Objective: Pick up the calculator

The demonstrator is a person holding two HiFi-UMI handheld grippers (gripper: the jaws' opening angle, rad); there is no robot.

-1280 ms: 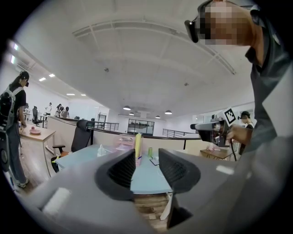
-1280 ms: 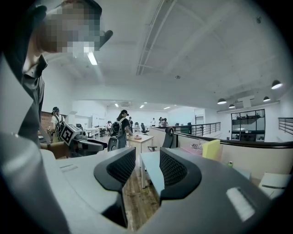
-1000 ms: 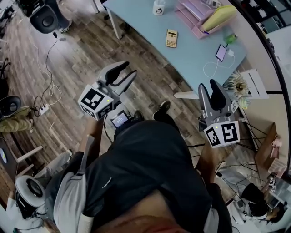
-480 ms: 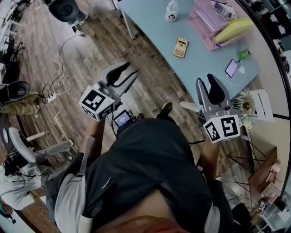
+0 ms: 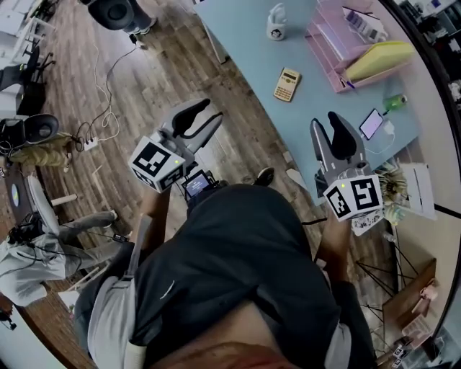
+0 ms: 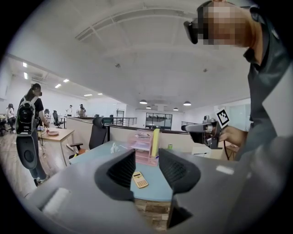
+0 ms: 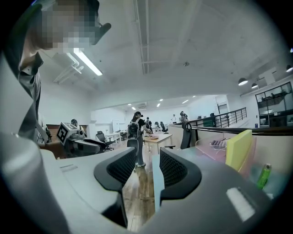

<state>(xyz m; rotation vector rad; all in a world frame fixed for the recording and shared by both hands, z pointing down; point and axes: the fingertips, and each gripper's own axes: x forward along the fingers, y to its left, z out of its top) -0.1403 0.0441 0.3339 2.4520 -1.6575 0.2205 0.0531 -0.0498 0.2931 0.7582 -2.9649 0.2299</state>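
The beige calculator (image 5: pixel 287 84) lies flat on the light blue table (image 5: pixel 248 50), near its front edge. Through the left gripper view it shows small and far off as the calculator (image 6: pixel 140 179), straight ahead between the jaws. My left gripper (image 5: pixel 207 117) hangs over the wooden floor, short of the table, jaws nearly together with nothing in them. My right gripper (image 5: pixel 330 128) reaches over the table's near corner, to the right of the calculator, also shut and empty. The right gripper view has the right gripper (image 7: pixel 147 171) aimed along the table's edge (image 7: pixel 157 183).
A pink tray (image 5: pixel 333 39) with a yellow folder (image 5: pixel 378 58) stands at the table's back, a white mug (image 5: pixel 276 23) beside it. A phone (image 5: pixel 372 124) on a cable and a green bottle (image 5: pixel 392 102) lie at the right. An office chair (image 5: pixel 115 11) and cables (image 5: pixel 101 108) occupy the floor.
The person has stepped toward the table. Both grippers have come closer to it, and the right one now reaches over its corner. Neither pair of jaws has changed.
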